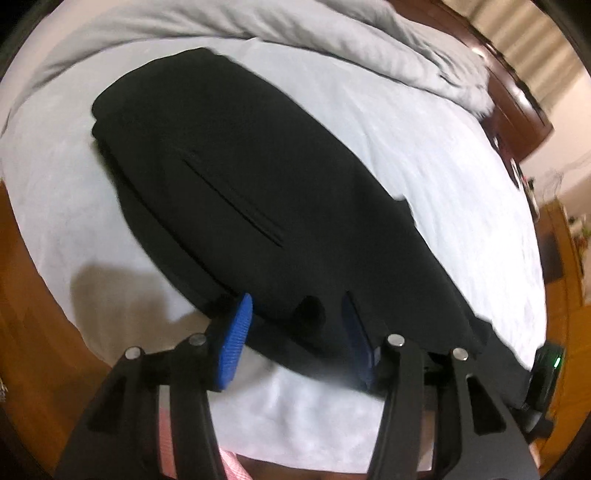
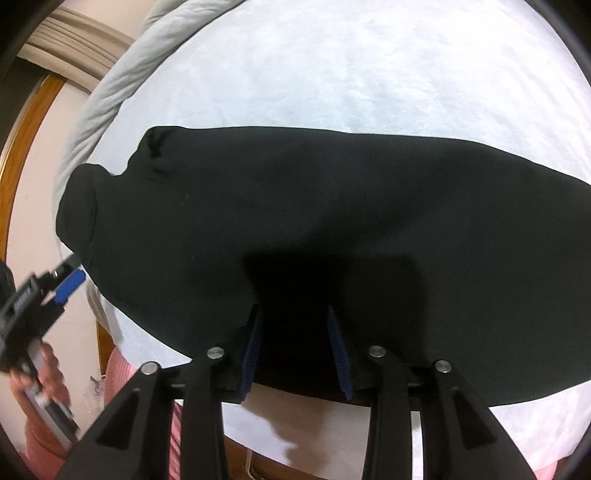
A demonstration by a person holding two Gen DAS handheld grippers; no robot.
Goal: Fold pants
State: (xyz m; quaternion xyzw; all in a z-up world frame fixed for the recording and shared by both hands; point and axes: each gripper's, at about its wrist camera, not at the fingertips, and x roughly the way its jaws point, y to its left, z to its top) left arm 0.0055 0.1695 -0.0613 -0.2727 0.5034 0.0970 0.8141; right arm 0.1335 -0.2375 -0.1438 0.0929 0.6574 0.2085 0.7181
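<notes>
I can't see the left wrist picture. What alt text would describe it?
Black pants lie flat on a pale blue bedsheet, a slit pocket facing up. The left gripper, with blue-padded fingers spread apart, sits at the pants' near edge. A rumpled grey blanket lies behind.

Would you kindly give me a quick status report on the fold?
Left tool open, right tool open. Black pants flat on bed sheet. Nothing in the way.

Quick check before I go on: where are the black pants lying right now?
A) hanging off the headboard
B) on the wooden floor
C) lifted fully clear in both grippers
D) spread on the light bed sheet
D: the black pants lie flat across the light bed sheet, with both grippers open at the near edge.
</notes>
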